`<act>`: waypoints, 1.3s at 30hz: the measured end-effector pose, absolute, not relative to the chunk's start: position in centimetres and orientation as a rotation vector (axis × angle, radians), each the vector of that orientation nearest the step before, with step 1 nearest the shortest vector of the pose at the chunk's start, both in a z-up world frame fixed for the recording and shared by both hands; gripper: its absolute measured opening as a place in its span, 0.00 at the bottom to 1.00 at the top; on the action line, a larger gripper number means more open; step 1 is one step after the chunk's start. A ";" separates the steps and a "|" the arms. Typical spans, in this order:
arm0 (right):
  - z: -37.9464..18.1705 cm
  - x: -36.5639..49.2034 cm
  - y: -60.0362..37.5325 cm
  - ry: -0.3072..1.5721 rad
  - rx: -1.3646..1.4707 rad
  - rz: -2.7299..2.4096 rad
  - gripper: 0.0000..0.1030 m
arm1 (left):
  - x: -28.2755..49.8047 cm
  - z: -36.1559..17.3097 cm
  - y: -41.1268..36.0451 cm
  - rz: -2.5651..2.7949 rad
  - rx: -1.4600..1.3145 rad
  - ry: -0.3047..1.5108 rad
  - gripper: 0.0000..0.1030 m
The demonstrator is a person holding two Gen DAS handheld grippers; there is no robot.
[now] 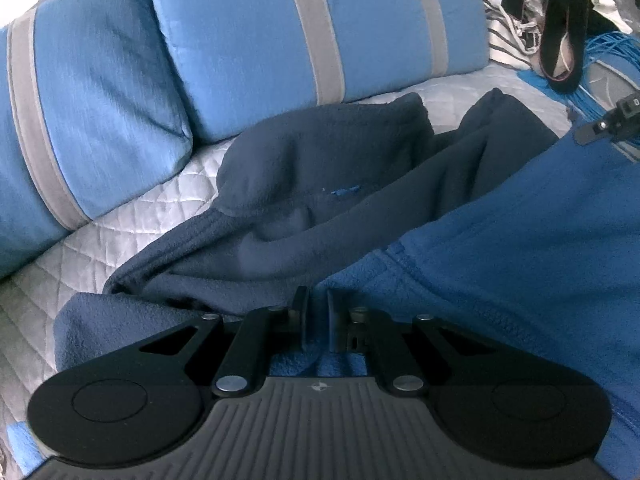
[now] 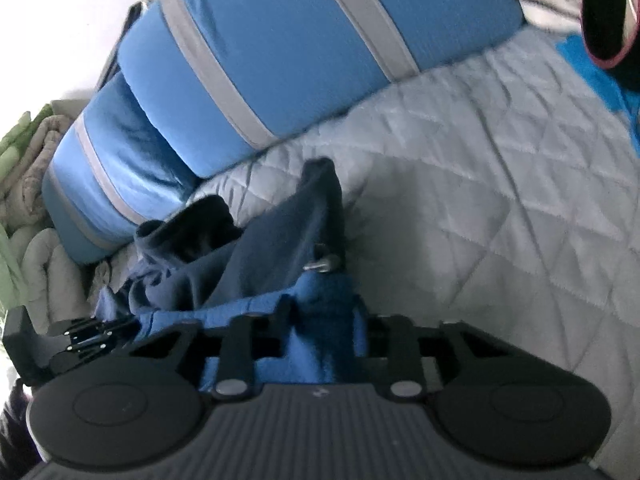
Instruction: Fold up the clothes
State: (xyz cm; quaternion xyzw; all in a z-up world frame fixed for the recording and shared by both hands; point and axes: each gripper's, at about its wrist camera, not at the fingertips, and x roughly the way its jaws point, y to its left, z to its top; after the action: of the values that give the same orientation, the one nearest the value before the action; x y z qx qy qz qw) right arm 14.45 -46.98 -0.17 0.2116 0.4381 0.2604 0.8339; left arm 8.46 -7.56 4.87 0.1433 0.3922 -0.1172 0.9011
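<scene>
In the left wrist view the left gripper [image 1: 318,312] at the bottom middle has its fingers pinched on the blue fleece jacket [image 1: 500,248] lying on the bed [image 1: 132,216], and in the right wrist view the right gripper [image 2: 324,320] low in the middle squeezes the same jacket's bunched edge.

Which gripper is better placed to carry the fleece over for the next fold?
Probably right: the right gripper grips bunched blue fleece; the left gripper pinches only an edge.

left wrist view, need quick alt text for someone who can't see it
The left gripper, jaws nearly shut, pinches a blue fleece jacket whose navy lining lies crumpled on a quilted grey bedspread. Two blue pillows with grey stripes stand behind it.
</scene>
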 end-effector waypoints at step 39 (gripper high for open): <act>0.6 14.5 -45.8 0.887 0.461 0.332 0.17 | 1.2 5.7 14.8 -0.252 -0.353 0.779 0.26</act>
State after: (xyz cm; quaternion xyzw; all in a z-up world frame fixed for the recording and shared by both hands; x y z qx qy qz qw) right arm 14.47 -45.83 0.55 0.2198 0.4234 0.1582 0.8645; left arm 1.19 14.76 5.66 -0.1705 0.3765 -0.1217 0.9024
